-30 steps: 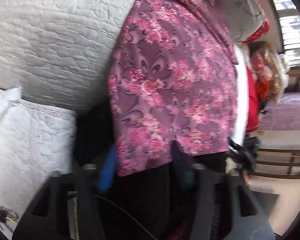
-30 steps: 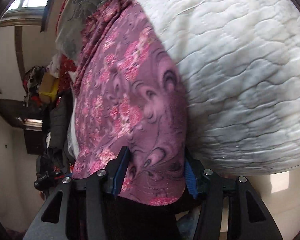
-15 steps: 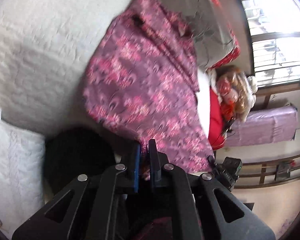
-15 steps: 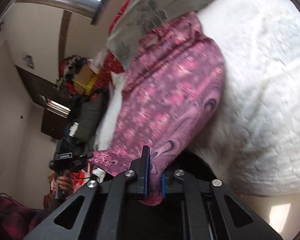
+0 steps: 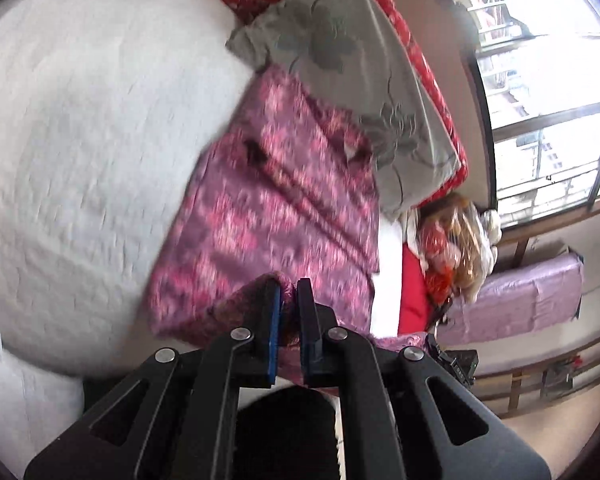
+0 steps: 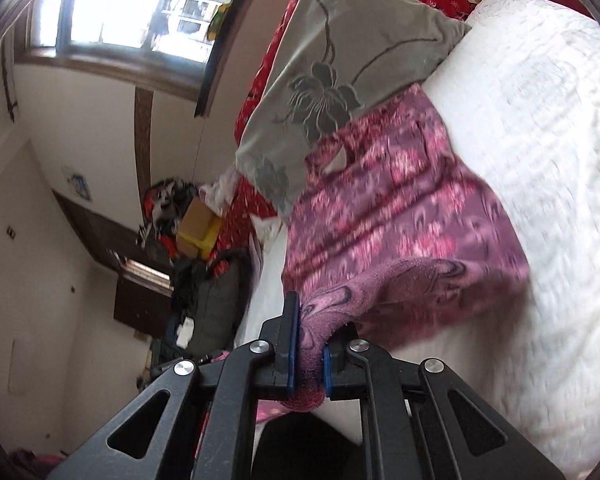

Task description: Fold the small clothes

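- Purple-and-pink floral garment (image 5: 284,200) lies on the white quilted bed (image 5: 80,140), its far end against a grey flowered pillow (image 5: 352,52).
- Left gripper (image 5: 288,312) is clamped on one near corner of the hem; right gripper (image 6: 310,340) pinches the other.
- Likely step: carrying the near edge over toward the pillow end.
- Done well, both corners travel level and together, cloth taut between them, edges matched before either grip loosens.
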